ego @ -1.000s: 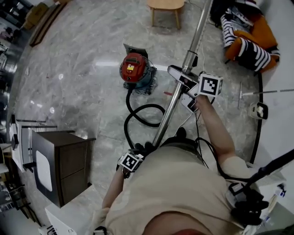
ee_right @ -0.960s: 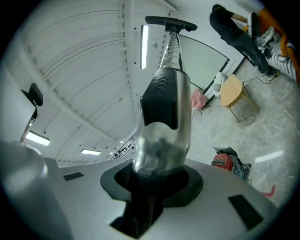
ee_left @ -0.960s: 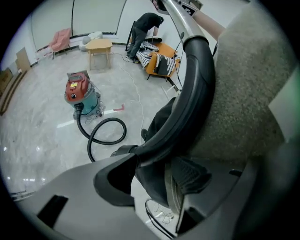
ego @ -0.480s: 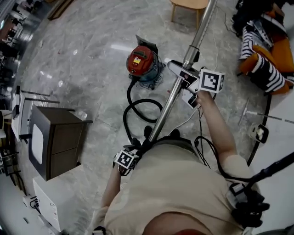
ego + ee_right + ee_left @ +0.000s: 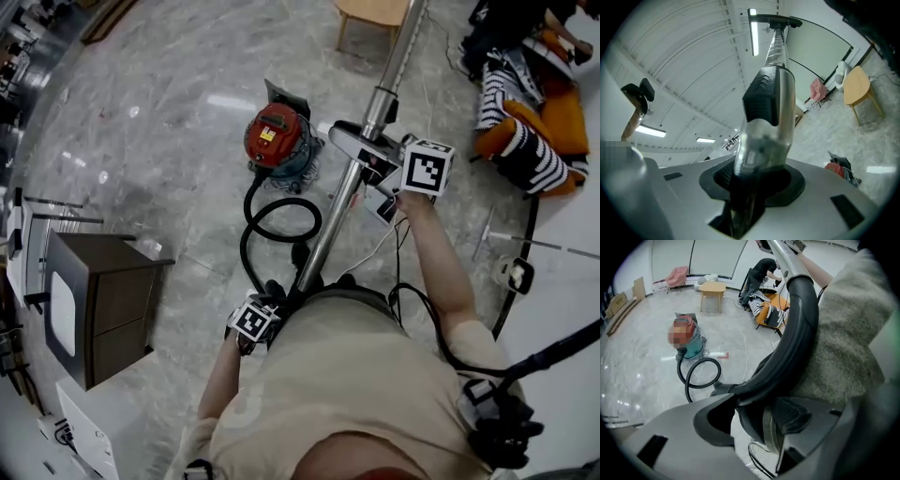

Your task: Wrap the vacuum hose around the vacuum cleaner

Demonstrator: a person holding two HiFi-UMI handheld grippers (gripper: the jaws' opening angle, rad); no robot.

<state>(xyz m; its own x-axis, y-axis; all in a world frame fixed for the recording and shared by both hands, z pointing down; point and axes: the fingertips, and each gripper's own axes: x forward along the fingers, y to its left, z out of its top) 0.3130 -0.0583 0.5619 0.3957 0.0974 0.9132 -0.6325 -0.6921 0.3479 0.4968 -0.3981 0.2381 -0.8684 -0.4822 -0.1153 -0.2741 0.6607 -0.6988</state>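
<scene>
The left gripper (image 5: 757,420) pinches the curved black hose handle (image 5: 801,329) close to the person's body. The right gripper (image 5: 750,187) presses its pads on the metal wand (image 5: 330,223), and its jaws have just been opening a little. The hose (image 5: 702,359) lies looped on the floor beside the red vacuum cleaner (image 5: 274,139).

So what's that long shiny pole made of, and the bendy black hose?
The pole looks like polished metal, maybe steel or aluminium: it is silvery and mirrors the light. The hose looks like matt black flexible plastic or rubber: it curls in a smooth loop without kinking. Whether it has ribs is too small to tell.
</scene>
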